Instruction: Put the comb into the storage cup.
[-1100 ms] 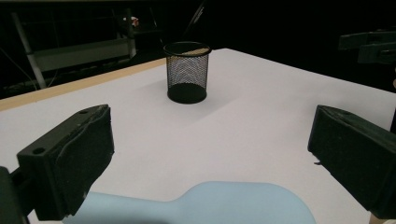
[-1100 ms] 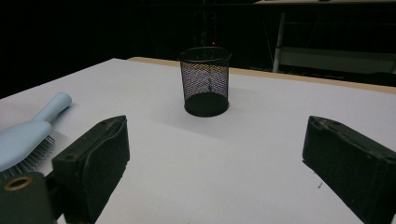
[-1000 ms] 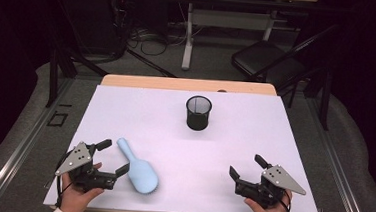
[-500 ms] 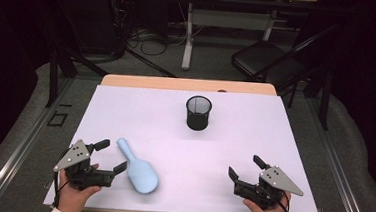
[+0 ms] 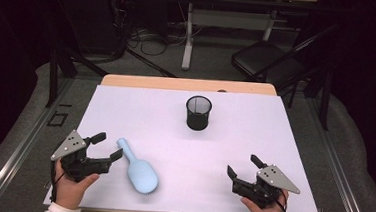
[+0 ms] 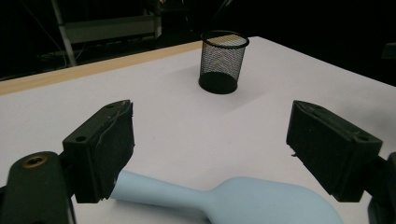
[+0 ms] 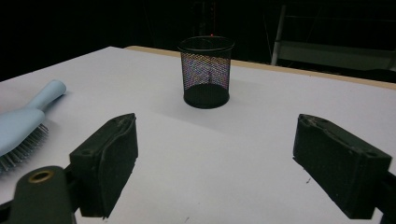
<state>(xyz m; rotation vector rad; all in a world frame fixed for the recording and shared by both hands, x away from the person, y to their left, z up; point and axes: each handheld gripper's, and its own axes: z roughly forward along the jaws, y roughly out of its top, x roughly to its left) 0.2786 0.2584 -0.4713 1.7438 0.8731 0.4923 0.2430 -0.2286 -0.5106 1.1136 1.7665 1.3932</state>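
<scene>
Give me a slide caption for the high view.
Left tool open beside a blue hairbrush; right tool open; mesh cup beyond.

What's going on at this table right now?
A person holds a gripper in each hand over a white table. The left gripper sits by the handle of a light blue hairbrush lying bristles down; its jaws have just been closing but don't press on it yet. The right gripper is open over bare table, jaws also just narrowing. A black mesh cup stands upright farther back.
</scene>
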